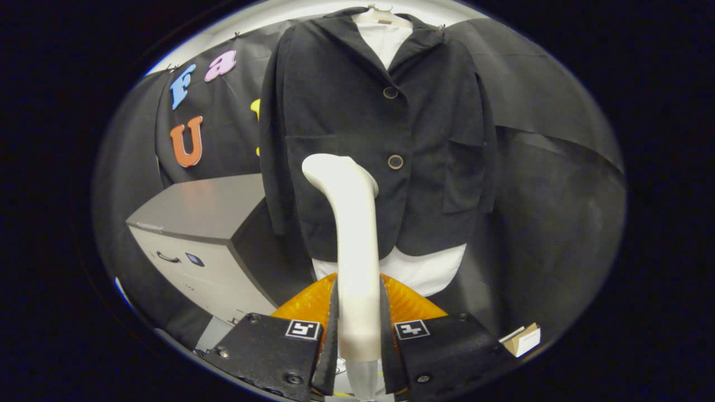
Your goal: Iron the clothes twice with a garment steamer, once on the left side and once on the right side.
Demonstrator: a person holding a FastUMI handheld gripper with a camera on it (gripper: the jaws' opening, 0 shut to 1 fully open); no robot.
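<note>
A black jacket [357, 128] with two buttons hangs on a hanger [381, 12] over a white shirt [424, 271], straight ahead of me. My gripper [357, 329] is shut on the white handle of the garment steamer [354, 245], both black fingers pressing its sides. The steamer stands upright between the fingers, and its curved head [335, 167] reaches the jacket's lower front, left of the lower button [395, 162]. Whether the head touches the cloth I cannot tell. An orange part of the steamer's base [313, 301] shows behind the fingers.
A grey cabinet [206, 234] with a drawer handle stands to the left, below the jacket's sleeve. A small cardboard box [522, 339] lies low on the right. Black cloth covers the wall behind.
</note>
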